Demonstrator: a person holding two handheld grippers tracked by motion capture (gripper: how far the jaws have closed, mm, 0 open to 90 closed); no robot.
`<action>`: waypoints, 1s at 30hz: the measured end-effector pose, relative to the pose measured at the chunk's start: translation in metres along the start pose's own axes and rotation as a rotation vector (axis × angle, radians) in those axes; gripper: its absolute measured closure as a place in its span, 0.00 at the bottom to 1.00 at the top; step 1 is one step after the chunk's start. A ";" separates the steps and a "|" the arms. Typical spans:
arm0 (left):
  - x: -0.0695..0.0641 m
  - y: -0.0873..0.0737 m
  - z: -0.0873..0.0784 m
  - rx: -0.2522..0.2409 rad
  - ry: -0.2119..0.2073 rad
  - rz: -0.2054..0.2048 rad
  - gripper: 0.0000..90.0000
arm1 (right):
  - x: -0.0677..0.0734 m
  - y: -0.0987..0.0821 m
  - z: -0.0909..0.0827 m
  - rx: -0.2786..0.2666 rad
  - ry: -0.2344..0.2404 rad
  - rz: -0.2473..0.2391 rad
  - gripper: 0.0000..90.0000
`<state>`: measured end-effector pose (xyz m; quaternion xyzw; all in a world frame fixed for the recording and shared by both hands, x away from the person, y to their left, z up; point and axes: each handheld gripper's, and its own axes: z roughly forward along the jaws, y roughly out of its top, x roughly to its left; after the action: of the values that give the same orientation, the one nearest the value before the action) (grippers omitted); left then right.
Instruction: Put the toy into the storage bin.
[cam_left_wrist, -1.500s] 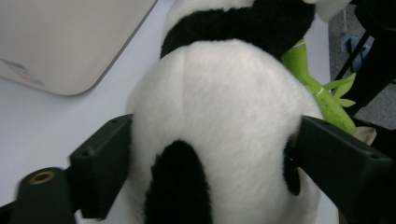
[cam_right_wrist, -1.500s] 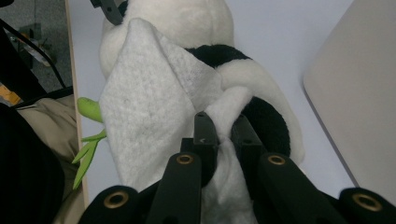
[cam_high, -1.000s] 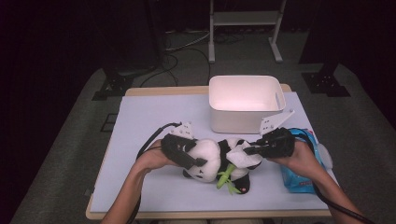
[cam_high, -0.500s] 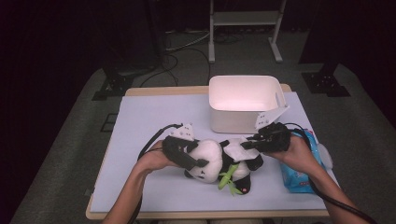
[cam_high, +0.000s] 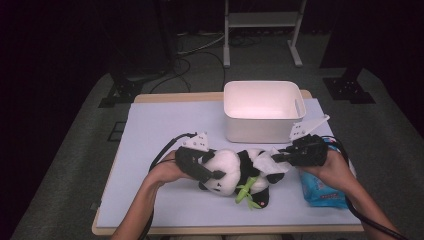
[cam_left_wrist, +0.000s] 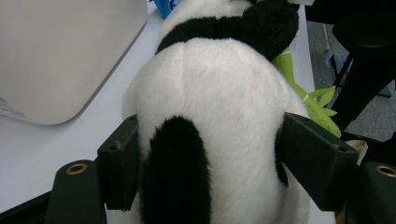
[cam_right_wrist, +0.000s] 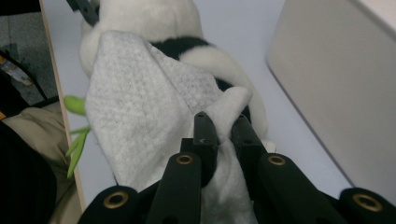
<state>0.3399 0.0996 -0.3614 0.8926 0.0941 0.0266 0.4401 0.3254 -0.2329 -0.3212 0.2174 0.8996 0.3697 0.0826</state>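
Left gripper (cam_high: 216, 174) clamps the panda (cam_left_wrist: 219, 116) by its head, both jaws pressed into the plush, unchanged from before. Right gripper (cam_right_wrist: 223, 126) pinches a white wipe (cam_right_wrist: 140, 116) between nearly closed jaws; since the earlier frame it has carried the wipe leftward onto the panda's body, ahead of its jaws.

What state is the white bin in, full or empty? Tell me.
Empty, as far as shows: the high view looks into the white bin and only bare inner walls and floor appear.

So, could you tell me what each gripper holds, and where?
Left gripper clamps the plush panda around its head; right gripper pinches a white wipe at its bunched edge.
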 end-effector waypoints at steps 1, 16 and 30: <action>-0.001 0.001 0.001 -0.002 -0.002 0.005 0.29 | 0.000 0.003 0.001 -0.010 0.007 0.001 0.92; -0.010 0.017 0.012 -0.018 -0.002 0.048 0.28 | 0.012 0.058 0.041 0.020 0.058 -0.110 0.88; -0.010 0.018 0.012 -0.008 0.006 0.043 0.28 | 0.021 0.052 0.041 -0.002 0.121 -0.177 0.91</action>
<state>0.3337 0.0778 -0.3540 0.8925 0.0761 0.0392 0.4428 0.3366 -0.1649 -0.3140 0.1141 0.9183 0.3742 0.0605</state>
